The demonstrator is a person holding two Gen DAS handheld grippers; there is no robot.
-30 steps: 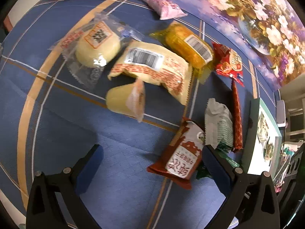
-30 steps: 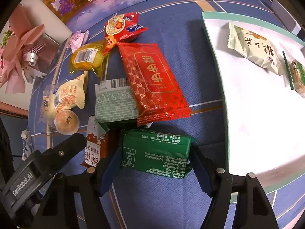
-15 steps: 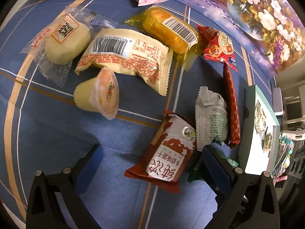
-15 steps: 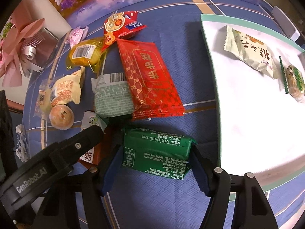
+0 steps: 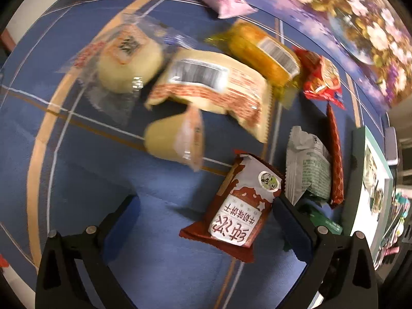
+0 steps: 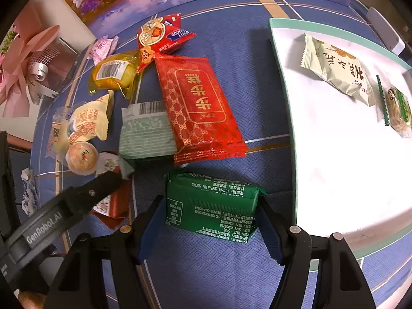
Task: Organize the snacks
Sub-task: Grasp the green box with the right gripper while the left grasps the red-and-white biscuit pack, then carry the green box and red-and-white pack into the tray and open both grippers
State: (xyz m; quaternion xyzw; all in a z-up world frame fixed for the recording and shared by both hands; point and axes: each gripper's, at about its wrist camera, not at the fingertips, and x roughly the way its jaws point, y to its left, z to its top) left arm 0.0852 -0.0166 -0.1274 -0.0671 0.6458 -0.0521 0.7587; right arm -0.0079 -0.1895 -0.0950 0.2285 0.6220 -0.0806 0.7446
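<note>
The right gripper (image 6: 211, 228) has its pads pressed to both ends of the green packet (image 6: 211, 202), gripped for lifting, I'd guess, to the white tray (image 6: 285, 118) just right, where two snacks lie. The left gripper (image 5: 206, 221) hangs wide open around the brown biscuit packet (image 5: 238, 204), not yet pinching it.

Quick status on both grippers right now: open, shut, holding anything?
Left gripper: open, brown biscuit packet lies between its fingers, not gripped.
Right gripper: shut on the green packet.
</note>
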